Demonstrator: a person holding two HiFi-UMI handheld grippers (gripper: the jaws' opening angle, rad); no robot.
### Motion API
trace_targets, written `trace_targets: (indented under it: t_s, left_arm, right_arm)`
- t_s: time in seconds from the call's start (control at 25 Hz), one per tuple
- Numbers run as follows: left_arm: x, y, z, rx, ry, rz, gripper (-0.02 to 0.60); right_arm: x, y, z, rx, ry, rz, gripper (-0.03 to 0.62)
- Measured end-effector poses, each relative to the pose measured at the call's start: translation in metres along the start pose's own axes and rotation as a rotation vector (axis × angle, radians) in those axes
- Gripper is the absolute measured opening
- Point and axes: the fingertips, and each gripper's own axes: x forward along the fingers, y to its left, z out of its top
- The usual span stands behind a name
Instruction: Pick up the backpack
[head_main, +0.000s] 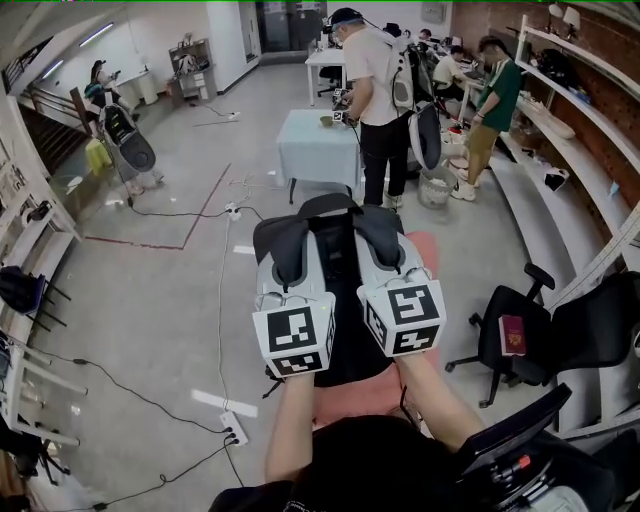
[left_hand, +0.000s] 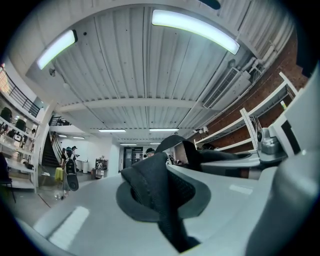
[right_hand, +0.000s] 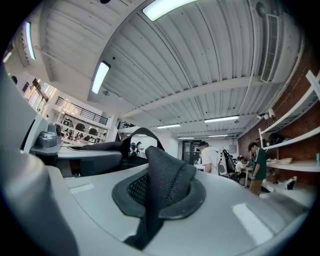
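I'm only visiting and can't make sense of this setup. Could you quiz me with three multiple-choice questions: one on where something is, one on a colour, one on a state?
1. Where does the dark red booklet lie?
A) on the seat of the black office chair
B) on a wall shelf
C) on the floor

2. What colour is the backpack?
A) yellow
B) black
C) red

3. How do the jaws of the left gripper stand?
A) wide apart and empty
B) shut on a cable
C) shut on a shoulder strap

Answers:
1 A: the head view shows the booklet resting on the chair's seat, at the right.
2 B: its body and padded straps are black.
3 C: the left gripper view shows the black mesh strap pinched between the jaws.
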Motion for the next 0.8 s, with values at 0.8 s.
trace_targets:
  t_s: [0.8]
  left_arm:
    - [-0.013, -0.009, -0.004, 0.001, 0.009, -0.018, 0.025]
  right_arm:
    - [-0.012, 0.001, -0.009, 0.011, 0.025, -0.037, 0.028]
